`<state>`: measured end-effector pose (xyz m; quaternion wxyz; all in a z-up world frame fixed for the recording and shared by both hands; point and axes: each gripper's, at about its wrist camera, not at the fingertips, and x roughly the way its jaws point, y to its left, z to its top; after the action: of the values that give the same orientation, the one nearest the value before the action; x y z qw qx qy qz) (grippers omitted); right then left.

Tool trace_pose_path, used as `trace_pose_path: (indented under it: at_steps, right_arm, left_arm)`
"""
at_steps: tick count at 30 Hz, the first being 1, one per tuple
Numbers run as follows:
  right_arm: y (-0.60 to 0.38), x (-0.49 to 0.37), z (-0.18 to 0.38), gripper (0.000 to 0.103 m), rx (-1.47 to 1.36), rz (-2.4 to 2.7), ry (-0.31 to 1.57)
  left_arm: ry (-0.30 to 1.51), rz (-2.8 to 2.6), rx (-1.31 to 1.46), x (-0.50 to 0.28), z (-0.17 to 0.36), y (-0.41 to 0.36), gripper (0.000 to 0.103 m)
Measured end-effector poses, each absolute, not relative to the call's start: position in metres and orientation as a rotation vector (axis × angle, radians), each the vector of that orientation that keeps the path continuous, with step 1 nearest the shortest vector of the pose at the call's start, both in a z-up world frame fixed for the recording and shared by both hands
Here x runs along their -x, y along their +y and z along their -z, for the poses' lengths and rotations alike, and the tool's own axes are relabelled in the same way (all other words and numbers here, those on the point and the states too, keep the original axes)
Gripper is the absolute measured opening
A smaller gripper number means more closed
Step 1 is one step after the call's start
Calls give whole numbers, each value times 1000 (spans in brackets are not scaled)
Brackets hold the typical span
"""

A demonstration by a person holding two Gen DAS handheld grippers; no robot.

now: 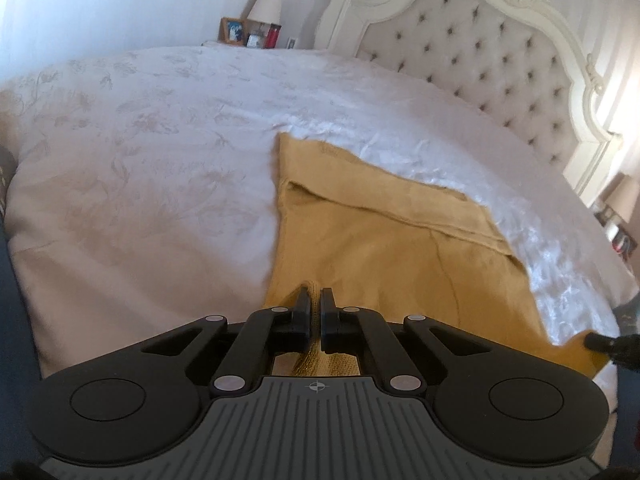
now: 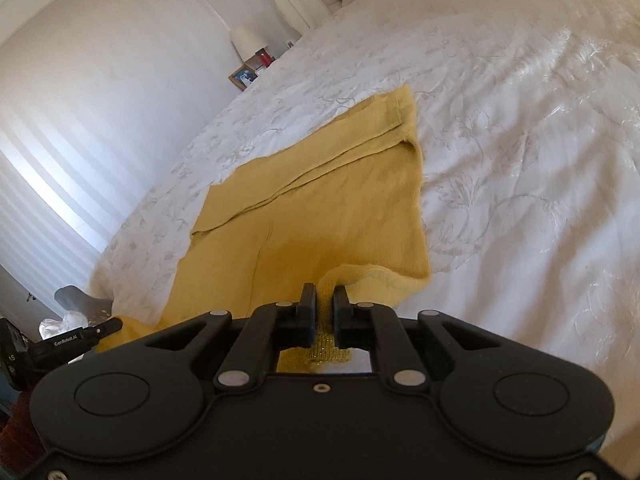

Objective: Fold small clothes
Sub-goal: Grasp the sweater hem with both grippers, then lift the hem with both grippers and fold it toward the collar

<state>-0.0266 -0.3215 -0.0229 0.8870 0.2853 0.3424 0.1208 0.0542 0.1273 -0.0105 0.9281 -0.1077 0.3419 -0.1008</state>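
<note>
A mustard-yellow knit garment (image 1: 384, 236) lies spread on the white bed, with a folded band across its far end. My left gripper (image 1: 315, 300) is shut on its near edge at the left corner. My right gripper (image 2: 323, 298) is shut on the near edge at the other corner; the garment (image 2: 320, 200) stretches away from it. The right gripper's tip (image 1: 600, 342) shows at the right edge of the left wrist view, and the left gripper's tip (image 2: 104, 327) shows at the lower left of the right wrist view.
The white embroidered bedspread (image 1: 160, 140) covers the bed. A tufted headboard (image 1: 480, 52) stands at the back right. A nightstand with a lamp (image 1: 266, 4), a photo frame (image 1: 233, 30) and a red bottle sits beyond the bed.
</note>
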Motion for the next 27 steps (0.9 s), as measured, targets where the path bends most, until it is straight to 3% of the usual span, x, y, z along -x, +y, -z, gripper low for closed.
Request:
trace_pose_path:
  at_steps: [11, 27]
  right_arm:
    - [-334, 6, 12, 15, -613, -244, 657]
    - [-363, -111, -8, 14, -591, -186, 507]
  left_arm:
    - [675, 202, 309, -69, 4, 142, 4]
    - [514, 210, 293, -165, -26, 122, 4]
